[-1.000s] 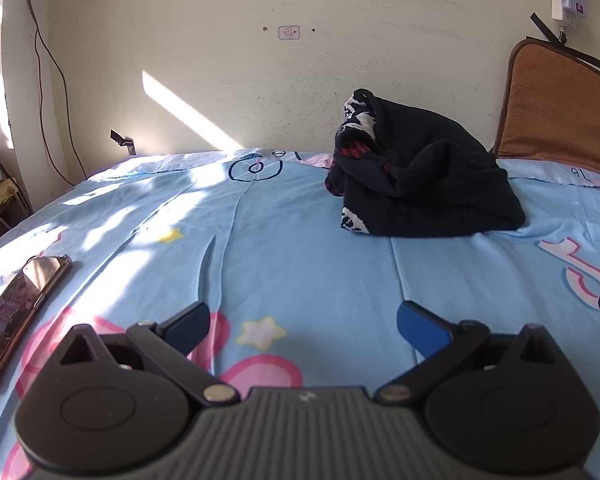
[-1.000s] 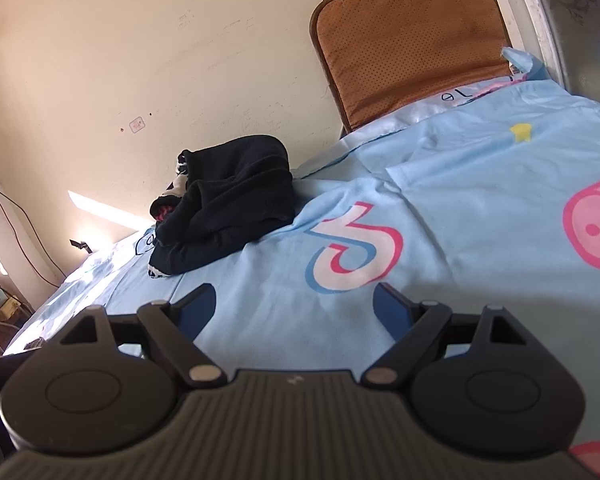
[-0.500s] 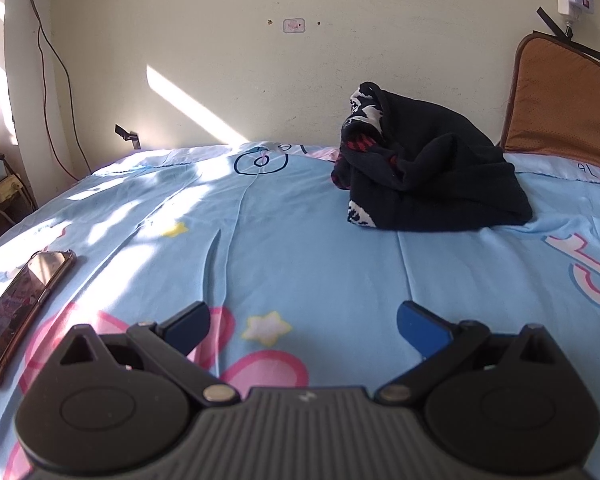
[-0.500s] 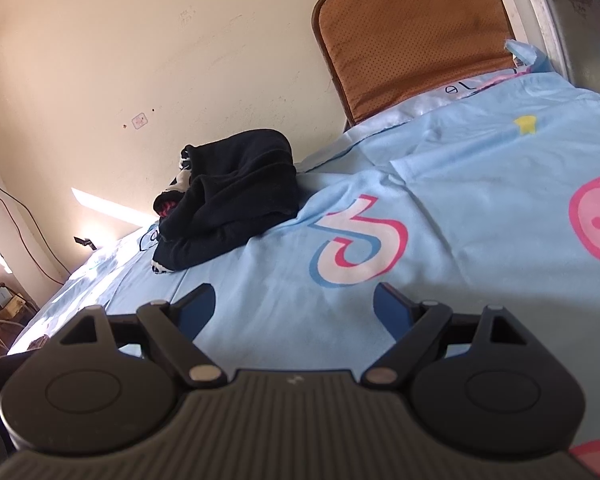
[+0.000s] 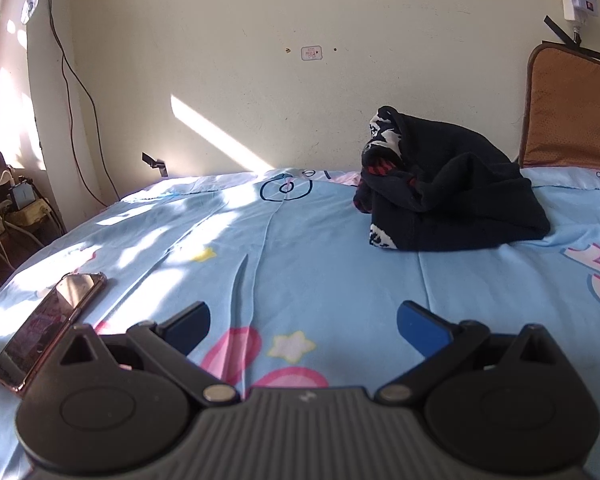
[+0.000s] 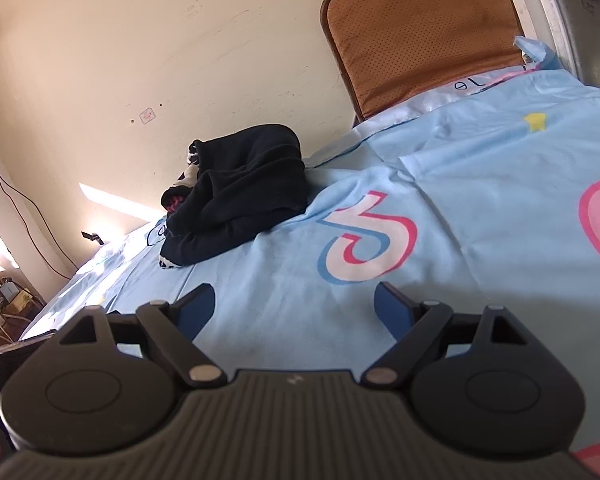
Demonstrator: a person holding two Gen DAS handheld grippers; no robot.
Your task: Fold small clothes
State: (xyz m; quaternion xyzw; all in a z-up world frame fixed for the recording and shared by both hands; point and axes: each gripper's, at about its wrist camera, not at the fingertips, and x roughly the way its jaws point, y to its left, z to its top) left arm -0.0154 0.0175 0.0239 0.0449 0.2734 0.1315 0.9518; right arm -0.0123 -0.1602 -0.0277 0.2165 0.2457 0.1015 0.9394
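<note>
Both the left gripper (image 5: 303, 322) and right gripper (image 6: 294, 306) are hovering spread and empty over the bed (image 5: 320, 264), the crumpled garment (image 5: 448, 192) lying at one o'clock, well apart; reaching and spreading it appears next.

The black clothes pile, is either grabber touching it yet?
Apart. In both wrist views, bare blue sheet lies between the black clothes pile and the open left gripper and right gripper.

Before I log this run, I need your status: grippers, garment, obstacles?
Left hand-held gripper open, empty. Right hand-held gripper open, empty. Black garment bunched on bedsheet ahead, untouched. Phone lying far left, off the path.
</note>
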